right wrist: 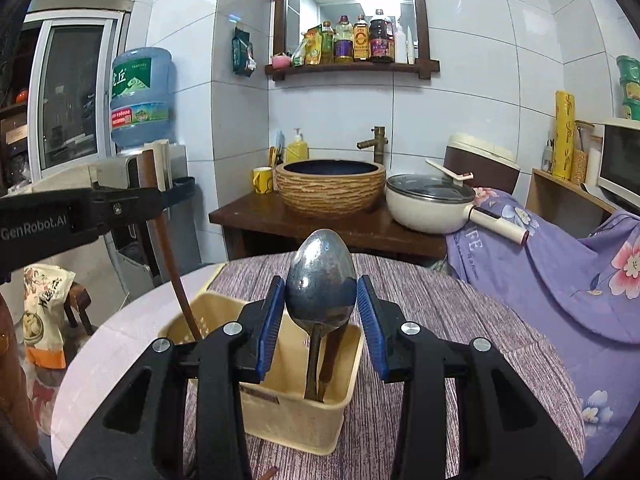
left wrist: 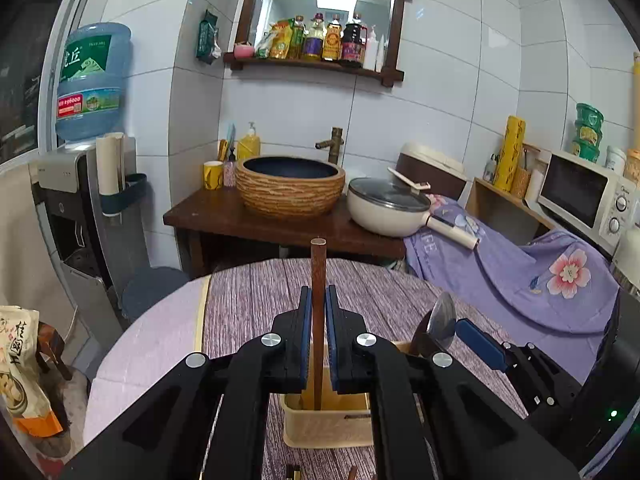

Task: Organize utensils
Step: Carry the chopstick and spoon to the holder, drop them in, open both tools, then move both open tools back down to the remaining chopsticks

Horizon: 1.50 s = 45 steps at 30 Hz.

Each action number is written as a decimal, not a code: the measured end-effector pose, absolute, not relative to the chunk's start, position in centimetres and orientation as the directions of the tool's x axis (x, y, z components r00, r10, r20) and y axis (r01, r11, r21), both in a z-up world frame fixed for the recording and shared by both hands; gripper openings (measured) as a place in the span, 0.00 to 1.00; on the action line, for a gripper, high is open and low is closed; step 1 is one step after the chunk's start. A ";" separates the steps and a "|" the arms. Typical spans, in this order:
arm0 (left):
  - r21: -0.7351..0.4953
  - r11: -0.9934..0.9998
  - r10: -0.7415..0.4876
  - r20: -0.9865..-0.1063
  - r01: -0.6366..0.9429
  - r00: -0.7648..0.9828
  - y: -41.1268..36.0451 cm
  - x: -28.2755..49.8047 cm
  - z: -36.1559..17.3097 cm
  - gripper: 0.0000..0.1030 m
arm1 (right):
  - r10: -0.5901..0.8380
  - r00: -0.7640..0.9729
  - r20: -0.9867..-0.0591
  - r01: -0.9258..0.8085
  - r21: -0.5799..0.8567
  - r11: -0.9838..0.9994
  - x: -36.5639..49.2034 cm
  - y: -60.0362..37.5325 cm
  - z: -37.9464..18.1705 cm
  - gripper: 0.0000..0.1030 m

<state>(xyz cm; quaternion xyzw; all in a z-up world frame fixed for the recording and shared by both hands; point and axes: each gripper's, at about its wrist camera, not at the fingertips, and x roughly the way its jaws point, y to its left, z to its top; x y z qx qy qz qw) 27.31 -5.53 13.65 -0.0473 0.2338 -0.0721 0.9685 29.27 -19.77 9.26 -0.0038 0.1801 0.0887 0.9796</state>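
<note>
Fingers of your left gripper (left wrist: 319, 312) are closed nearly together on a brown wooden stick (left wrist: 319, 280), which stands upright with its lower end down inside the cream utensil holder (left wrist: 328, 428). From the right wrist view the same stick (right wrist: 168, 240) slants down into the holder's left compartment (right wrist: 188, 316), and your left gripper (right wrist: 120, 210) reaches in from the left edge to clamp it partway up.

Further right, your right gripper (right wrist: 320, 312) has its blue-padded fingers (right wrist: 270, 320) spread wide on either side of a metal spoon (right wrist: 320, 280). I cannot tell whether either pad touches the bowl. The spoon stands bowl-up, its handle dropping into the holder's right compartment beside a dark wooden handle (right wrist: 332, 352). In the left wrist view the spoon (left wrist: 440, 318) shows at the holder's right end.

The holder sits on a round surface covered by a purple striped cloth (right wrist: 440, 320).
</note>
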 end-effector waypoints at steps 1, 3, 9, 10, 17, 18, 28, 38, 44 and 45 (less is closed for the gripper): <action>-0.123 0.985 -0.163 -0.452 0.120 0.877 -5.6 27.3 13.3 0.07 | 0.170 0.919 -0.356 -0.175 0.020 0.984 29.1 -19.8 8.9 0.37; -0.112 0.986 -0.163 -0.465 0.125 0.870 -5.7 27.4 12.8 0.07 | 0.174 0.913 -0.368 -0.181 0.017 0.983 29.0 -19.8 8.5 0.37; -0.083 0.989 -0.149 -0.501 0.125 0.852 -6.0 27.7 11.1 0.07 | 0.172 0.898 -0.406 -0.188 0.000 0.982 29.2 -19.4 7.0 0.37; -0.087 0.988 -0.151 -0.506 0.125 0.849 -5.9 27.8 11.0 0.07 | 0.170 0.896 -0.410 -0.188 -0.005 0.982 29.2 -19.4 6.8 0.37; -0.106 0.986 -0.163 -0.503 0.127 0.849 -5.4 27.2 11.1 0.14 | 0.173 0.899 -0.401 -0.189 0.000 0.982 28.7 -19.8 6.4 0.53; -0.106 0.986 -0.165 -0.496 0.129 0.853 -5.3 27.0 11.3 0.17 | 0.175 0.902 -0.394 -0.189 0.003 0.982 28.5 -19.9 6.5 0.56; -0.045 0.993 -0.115 -0.439 0.105 0.891 -3.2 21.1 10.9 0.74 | 0.182 0.886 -0.426 -0.183 0.039 0.982 23.5 -22.1 6.8 0.58; 0.006 0.991 -0.094 -0.665 0.132 0.741 -1.5 18.7 1.1 0.64 | 0.185 0.742 -0.645 -0.202 0.049 0.978 18.8 -21.0 -0.8 0.58; 0.004 0.987 -0.105 -0.741 0.162 0.663 -1.6 18.5 -3.0 0.47 | 0.156 0.666 -0.730 -0.167 0.058 0.984 17.7 -20.1 -5.2 0.58; 0.007 0.986 -0.106 -0.749 0.168 0.654 -1.7 18.6 -3.4 0.46 | 0.153 0.658 -0.737 -0.160 0.061 0.985 17.6 -20.1 -5.6 0.58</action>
